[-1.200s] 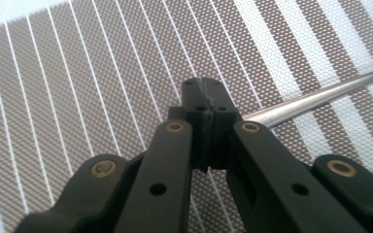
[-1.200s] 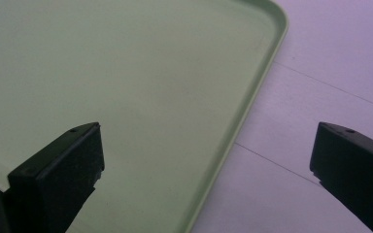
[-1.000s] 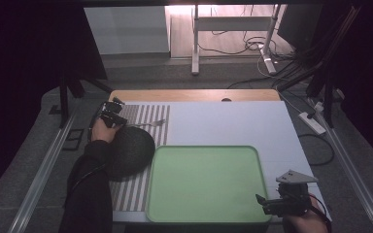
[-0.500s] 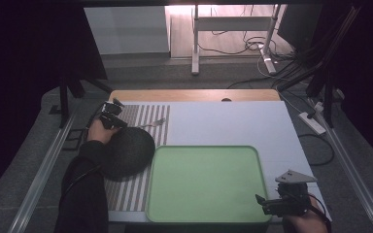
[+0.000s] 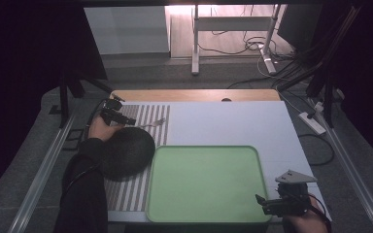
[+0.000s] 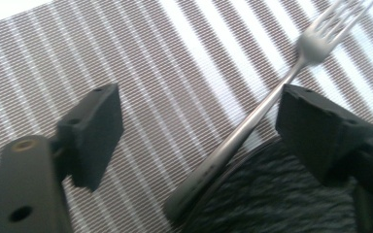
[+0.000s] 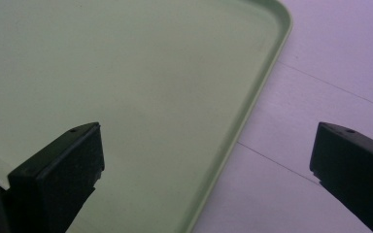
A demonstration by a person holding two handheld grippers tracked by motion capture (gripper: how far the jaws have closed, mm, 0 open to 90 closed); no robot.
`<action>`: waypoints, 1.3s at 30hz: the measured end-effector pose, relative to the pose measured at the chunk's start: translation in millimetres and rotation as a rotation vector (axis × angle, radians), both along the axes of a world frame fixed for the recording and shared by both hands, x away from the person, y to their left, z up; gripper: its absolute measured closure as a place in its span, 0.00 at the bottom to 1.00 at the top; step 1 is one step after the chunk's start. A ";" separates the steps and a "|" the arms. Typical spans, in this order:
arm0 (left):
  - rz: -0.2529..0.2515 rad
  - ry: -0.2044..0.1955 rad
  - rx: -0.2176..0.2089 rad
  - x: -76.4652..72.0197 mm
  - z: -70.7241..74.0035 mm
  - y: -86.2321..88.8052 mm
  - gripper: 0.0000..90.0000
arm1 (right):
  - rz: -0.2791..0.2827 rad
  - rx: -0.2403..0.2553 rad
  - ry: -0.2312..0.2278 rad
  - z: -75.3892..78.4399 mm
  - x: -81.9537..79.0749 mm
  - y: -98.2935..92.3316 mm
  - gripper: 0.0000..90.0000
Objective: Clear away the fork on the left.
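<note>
Left gripper (image 6: 199, 126) fingers (image 6: 92, 131) just opened wide, silver metal fork (image 6: 252, 114) lying loose between, handle on dark round plate (image 5: 126, 150). Right gripper (image 7: 209, 160) spread wide over green plastic tray (image 7: 252, 97).

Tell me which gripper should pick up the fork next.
Left. The left gripper has just opened, and the fork lies between its jaws on the striped placemat, beside the dark plate. The right gripper sits open far off, at the green tray.

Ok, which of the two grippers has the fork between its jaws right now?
The left gripper, over the striped placemat: the fork lies between its open jaws, untouched. The right gripper hangs over the green tray corner.
</note>
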State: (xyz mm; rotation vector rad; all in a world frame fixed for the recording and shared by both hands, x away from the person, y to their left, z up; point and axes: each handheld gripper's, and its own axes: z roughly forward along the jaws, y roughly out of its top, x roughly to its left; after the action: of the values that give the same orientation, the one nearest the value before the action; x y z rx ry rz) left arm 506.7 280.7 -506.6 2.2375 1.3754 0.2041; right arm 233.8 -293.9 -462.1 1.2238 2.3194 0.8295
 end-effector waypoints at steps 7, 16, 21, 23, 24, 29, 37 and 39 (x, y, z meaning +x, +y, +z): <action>-0.062 0.024 -0.004 7.8 -0.6 -20.0 0.00 | 0.001 0.003 0.001 0.0 0.0 -0.2 0.00; -0.113 0.048 0.045 16.4 -8.6 -45.8 0.00 | 0.001 0.005 -0.001 0.1 -0.2 -0.4 0.00; -0.128 0.072 0.101 21.1 -17.1 -57.6 0.00 | 0.001 0.007 -0.001 0.2 -0.3 -0.5 0.00; -0.134 0.080 0.130 22.8 -20.4 -61.0 0.00 | 0.001 0.008 -0.001 0.2 -0.3 -0.6 0.00; -0.139 0.078 0.147 22.8 -21.4 -62.6 0.00 | 0.001 0.008 -0.002 0.2 -0.4 -0.6 0.00; -0.157 0.078 0.155 23.3 -21.3 -60.8 0.00 | 0.003 0.008 -0.002 0.2 -0.4 -0.7 0.00; -0.186 0.056 0.148 19.8 -13.9 -45.3 0.25 | 0.003 0.008 -0.001 0.2 -0.5 -0.7 0.00; -0.203 0.047 0.146 18.0 -12.7 -41.0 0.35 | 0.004 0.008 -0.001 0.2 -0.5 -0.7 0.00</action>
State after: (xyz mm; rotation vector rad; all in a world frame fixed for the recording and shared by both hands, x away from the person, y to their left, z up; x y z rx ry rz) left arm 524.8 239.7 -519.2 2.4986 1.1797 0.1879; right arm 233.2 -294.5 -462.0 1.2216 2.3204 0.8412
